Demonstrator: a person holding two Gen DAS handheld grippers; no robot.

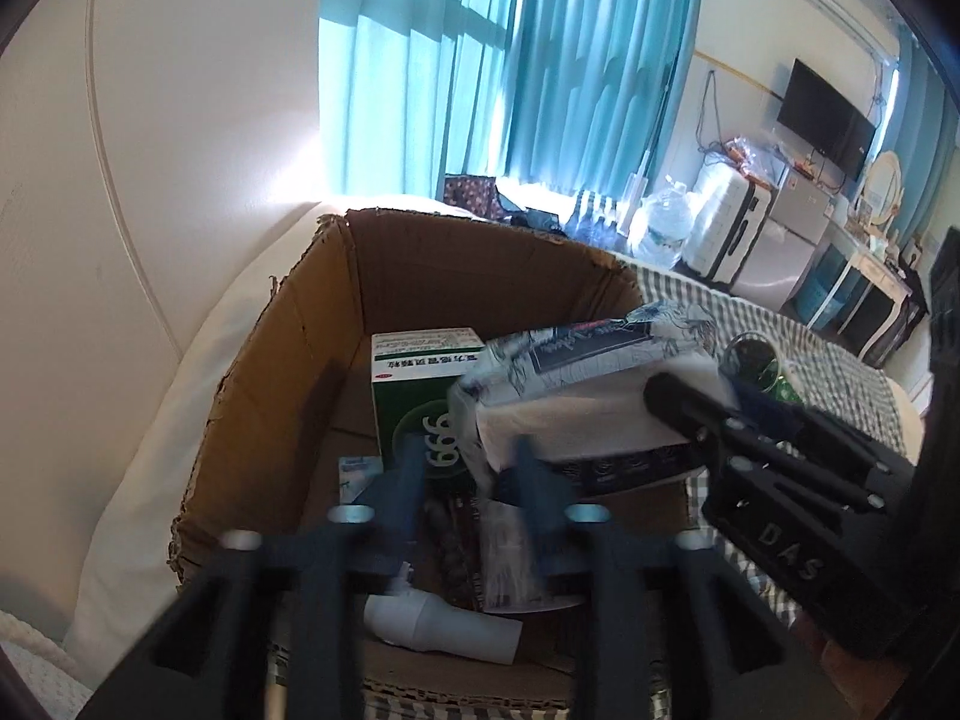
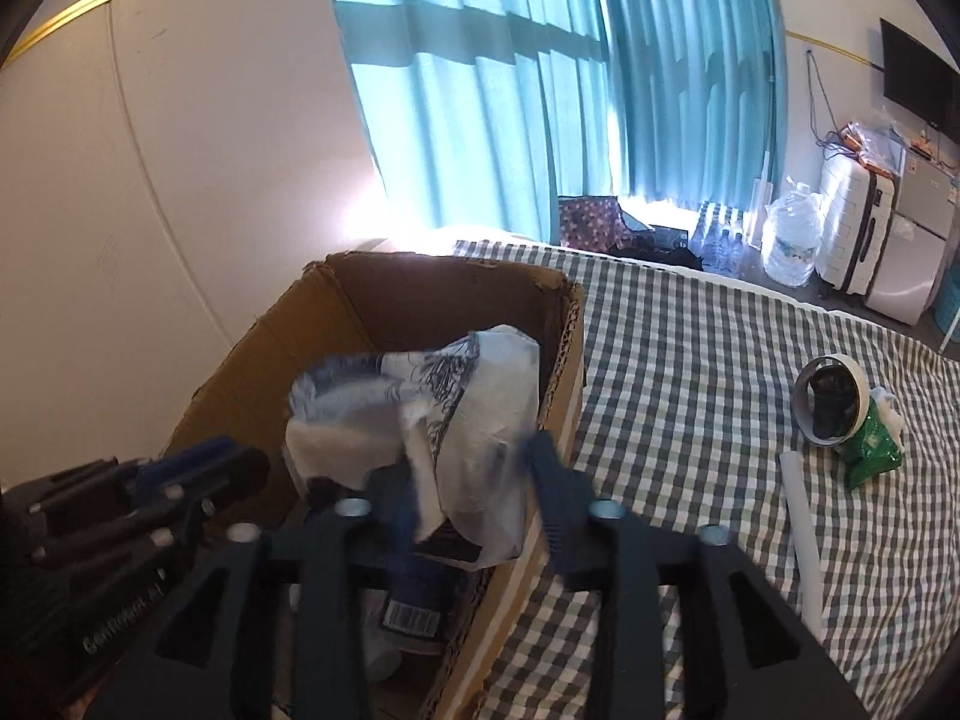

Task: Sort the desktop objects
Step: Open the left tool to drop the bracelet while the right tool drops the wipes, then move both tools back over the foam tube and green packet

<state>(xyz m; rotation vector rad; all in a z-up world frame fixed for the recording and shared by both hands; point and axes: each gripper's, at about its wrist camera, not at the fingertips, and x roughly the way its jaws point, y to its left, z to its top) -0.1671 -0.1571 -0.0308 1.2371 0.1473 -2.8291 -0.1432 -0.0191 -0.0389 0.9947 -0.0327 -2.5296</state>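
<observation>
Bed with green-and-white checked cover (image 2: pixel 690 360) carries everything. Open cardboard box (image 2: pixel 564 372) sits on cover near wall. Well apart from box: roll of tape (image 2: pixel 831 405) standing on edge, green packet (image 2: pixel 873 450) touching it, white tube (image 2: pixel 801 516) just beside.

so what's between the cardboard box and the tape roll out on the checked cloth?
Right wrist view: nothing lies between the cardboard box and the tape roll, only bare checked cloth. The green packet and white tube lie beyond and nearer.
</observation>
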